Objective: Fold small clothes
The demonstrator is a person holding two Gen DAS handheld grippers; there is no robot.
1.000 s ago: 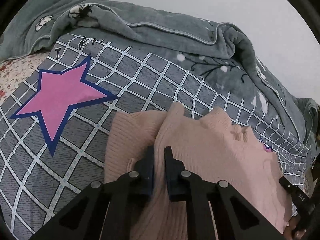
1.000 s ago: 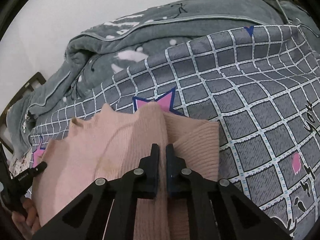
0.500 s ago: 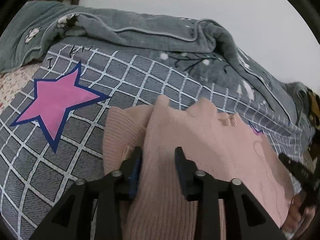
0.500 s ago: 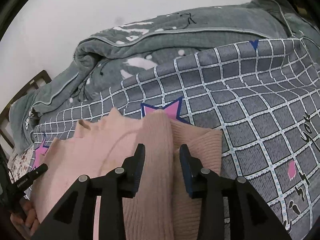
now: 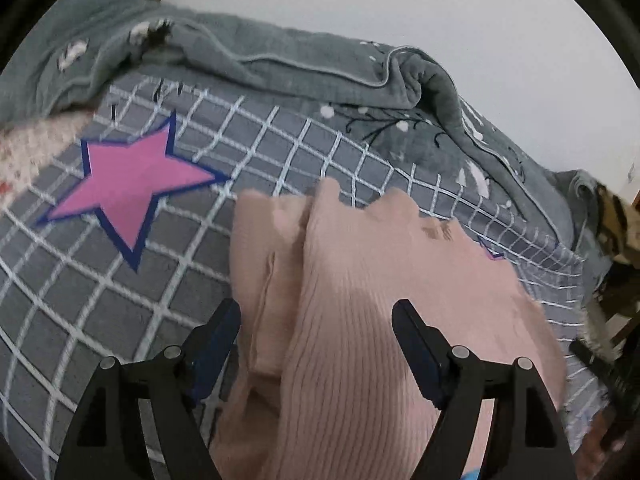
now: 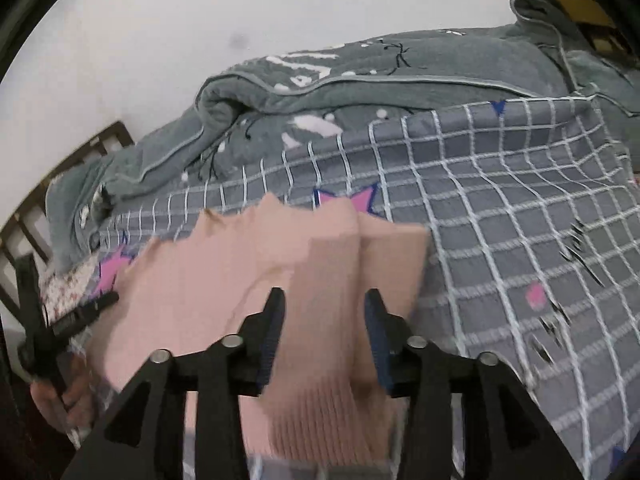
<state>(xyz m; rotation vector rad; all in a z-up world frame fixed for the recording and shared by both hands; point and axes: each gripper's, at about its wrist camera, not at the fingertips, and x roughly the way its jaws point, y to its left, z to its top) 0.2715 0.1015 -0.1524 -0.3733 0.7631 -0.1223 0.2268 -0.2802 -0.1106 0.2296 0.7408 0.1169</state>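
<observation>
Left wrist view showed the pink sweater [image 5: 360,320] lying folded on the bed [image 5: 120,300], left gripper [image 5: 316,344] and right gripper [image 6: 324,328] jaws opening off it, likely further folds left.

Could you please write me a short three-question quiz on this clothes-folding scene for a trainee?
1. True or false: the left gripper is clamped on the pink sweater.
2. What pattern does the bedspread under the sweater carry? A stripes; B white grid with pink stars; C plain.
3. What lies bunched behind the sweater, by the wall?

Key: 1 false, its jaws are opening; 2 B; 3 a grey blanket.
</observation>
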